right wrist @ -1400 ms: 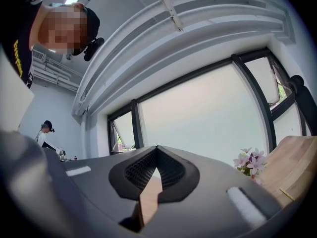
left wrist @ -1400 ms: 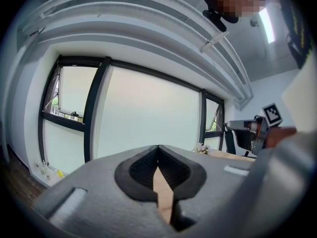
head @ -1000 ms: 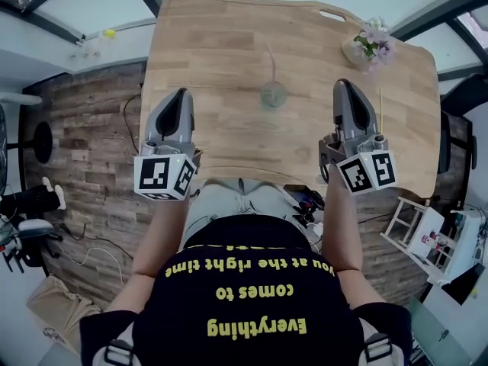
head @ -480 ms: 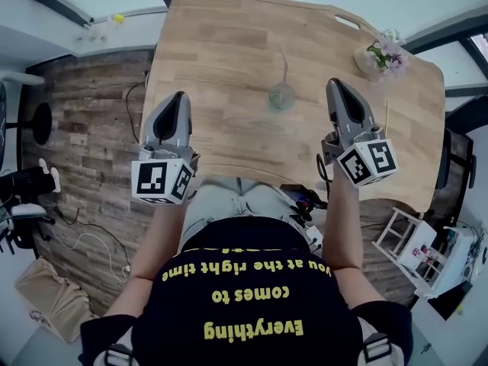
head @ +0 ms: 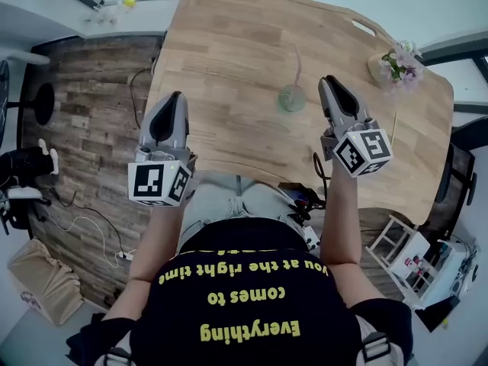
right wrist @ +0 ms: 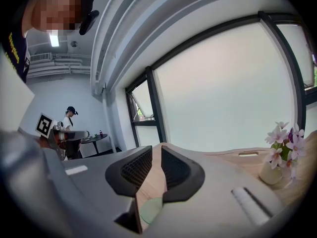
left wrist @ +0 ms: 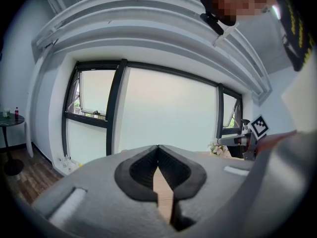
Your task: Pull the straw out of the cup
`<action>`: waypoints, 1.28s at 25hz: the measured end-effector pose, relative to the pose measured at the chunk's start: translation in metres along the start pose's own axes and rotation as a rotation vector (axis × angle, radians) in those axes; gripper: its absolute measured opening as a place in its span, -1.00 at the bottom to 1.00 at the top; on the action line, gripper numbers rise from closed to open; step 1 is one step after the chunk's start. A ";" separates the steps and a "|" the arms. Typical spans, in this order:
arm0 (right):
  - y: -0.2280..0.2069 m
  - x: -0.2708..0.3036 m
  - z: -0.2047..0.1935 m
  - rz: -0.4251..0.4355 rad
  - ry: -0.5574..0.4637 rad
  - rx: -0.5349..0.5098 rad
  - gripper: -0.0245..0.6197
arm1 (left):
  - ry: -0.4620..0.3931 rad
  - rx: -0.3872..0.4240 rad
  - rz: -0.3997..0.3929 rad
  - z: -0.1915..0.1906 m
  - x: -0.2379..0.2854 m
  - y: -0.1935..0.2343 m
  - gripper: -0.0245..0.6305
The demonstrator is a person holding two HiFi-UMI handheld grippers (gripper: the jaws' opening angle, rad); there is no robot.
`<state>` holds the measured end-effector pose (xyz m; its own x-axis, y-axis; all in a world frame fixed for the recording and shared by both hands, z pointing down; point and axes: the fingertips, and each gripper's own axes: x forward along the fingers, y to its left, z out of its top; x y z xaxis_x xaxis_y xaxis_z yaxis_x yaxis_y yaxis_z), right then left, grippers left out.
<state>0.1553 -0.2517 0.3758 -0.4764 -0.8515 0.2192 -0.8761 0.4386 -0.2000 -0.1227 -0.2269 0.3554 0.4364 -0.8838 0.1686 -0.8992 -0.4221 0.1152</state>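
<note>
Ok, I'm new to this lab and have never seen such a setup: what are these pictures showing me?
No robot here: a person holds a two-jaw gripper in each hand. The head view looks down from the person's head. The other two come from cameras riding on the grippers, looking along their jaws. On the table stand a cup with a straw and a flower vase. The left gripper is shut and empty. The right gripper has just been opening its jaws, with nothing between them; it is beside the cup, apart from it. So nothing is held.
</note>
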 end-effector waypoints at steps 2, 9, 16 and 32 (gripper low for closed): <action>0.001 0.008 -0.012 0.013 0.035 0.002 -0.67 | 0.001 -0.001 0.007 0.000 -0.001 0.001 -0.93; -0.004 0.024 -0.049 0.012 0.140 0.013 -0.48 | 0.012 -0.005 0.019 -0.006 0.000 0.002 -0.93; -0.010 0.038 -0.073 0.013 0.211 0.013 -0.35 | 0.018 -0.006 0.024 -0.010 -0.002 -0.001 -0.93; -0.018 0.065 -0.124 0.029 0.352 0.067 -0.39 | 0.031 -0.024 0.044 -0.018 -0.006 0.005 -0.93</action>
<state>0.1307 -0.2791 0.5116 -0.5076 -0.6830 0.5253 -0.8606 0.4317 -0.2703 -0.1296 -0.2205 0.3722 0.3979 -0.8944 0.2044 -0.9166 -0.3781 0.1303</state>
